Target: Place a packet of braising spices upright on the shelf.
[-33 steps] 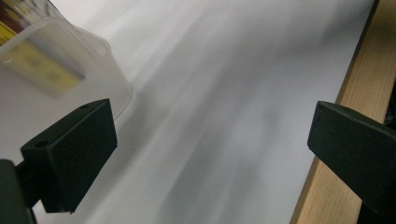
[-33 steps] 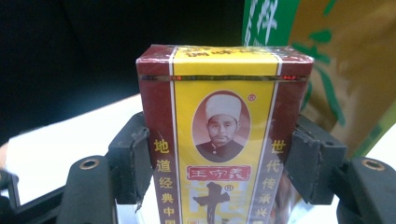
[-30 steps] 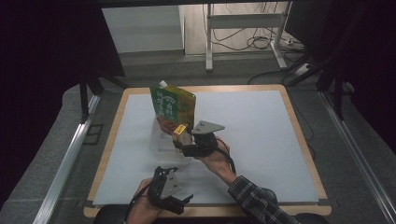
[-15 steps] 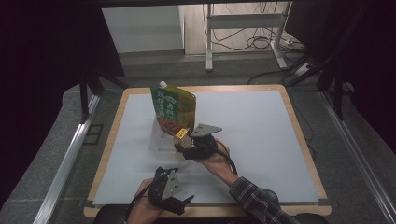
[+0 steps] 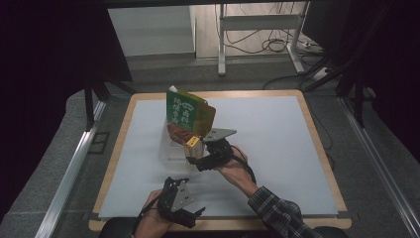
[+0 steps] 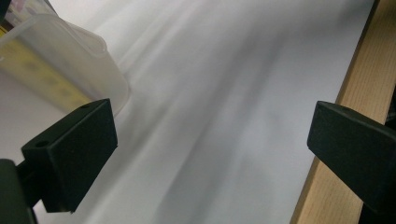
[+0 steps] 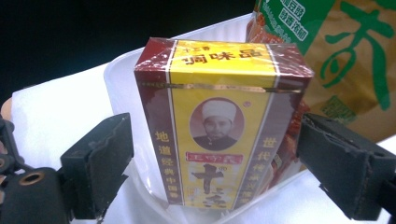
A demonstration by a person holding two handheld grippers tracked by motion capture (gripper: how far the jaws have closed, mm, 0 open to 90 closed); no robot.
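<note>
left tongs [image 5: 190,214] released, low at the near bench [image 5: 277,148] edge. right tongs [image 5: 194,159] released, jaws flanking but clear of the yellow-and-maroon box [image 7: 219,126], which stands upright in the clear tub [image 7: 116,74]. green-and-orange pouch [image 5: 190,115] upright just beyond.

The yellow-and-maroon box [image 7: 219,126] reads 调味品, 十三香.

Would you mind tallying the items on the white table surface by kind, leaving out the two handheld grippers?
Clear plastic container: 1
Yellow and maroon seasoning box, standing in the container: 1
Green and orange bag, standing at the container's far side: 1
Total: 3
</note>
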